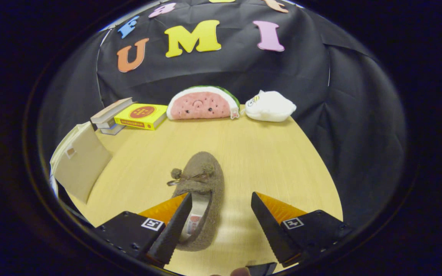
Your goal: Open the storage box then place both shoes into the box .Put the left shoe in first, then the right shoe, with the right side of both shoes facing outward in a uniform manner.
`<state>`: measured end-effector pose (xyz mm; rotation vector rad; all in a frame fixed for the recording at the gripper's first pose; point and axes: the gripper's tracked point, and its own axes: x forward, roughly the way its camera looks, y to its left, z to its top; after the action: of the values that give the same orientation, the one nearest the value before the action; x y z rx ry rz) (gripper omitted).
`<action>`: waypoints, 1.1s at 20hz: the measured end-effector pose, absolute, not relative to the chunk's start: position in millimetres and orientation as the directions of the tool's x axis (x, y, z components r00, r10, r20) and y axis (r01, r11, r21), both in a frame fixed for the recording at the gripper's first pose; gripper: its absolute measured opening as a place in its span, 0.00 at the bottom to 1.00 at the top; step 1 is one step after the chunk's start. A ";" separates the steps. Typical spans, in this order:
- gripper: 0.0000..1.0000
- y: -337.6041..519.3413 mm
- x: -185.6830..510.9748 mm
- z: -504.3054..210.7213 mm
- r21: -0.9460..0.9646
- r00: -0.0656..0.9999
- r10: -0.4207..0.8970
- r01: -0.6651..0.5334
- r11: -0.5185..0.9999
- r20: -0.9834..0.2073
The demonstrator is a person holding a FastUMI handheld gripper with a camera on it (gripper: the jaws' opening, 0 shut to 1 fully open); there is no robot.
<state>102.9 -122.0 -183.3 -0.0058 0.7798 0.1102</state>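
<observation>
Gripper view: the hand-held gripper (221, 214) is spread wide, gripping nothing. The fuzzy grey-brown slipper with a bow (202, 191) lies on the pale wood surface (267, 161), its heel beside the left finger. Closing now could just nudge it sideways.

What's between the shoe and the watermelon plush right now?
Only bare tabletop in the gripper view. The brown shoe lies between the open hand-held gripper fingers, nearer the left one; the watermelon plush sits beyond.
</observation>
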 end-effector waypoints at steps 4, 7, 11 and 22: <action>0.80 -113.7 116.7 -204.0 0.039 0.663 0.101 -0.107 0.993 -0.742; 0.51 -106.0 120.2 -216.5 0.071 0.633 0.116 -0.096 0.993 -0.766; 0.03 -109.5 123.2 -217.2 0.079 0.631 0.095 -0.053 0.995 -0.770; 0.00 -53.5 97.2 -151.2 0.318 0.671 0.202 0.054 0.946 -0.714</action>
<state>97.2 -53.5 -151.2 0.3278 0.8355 0.0854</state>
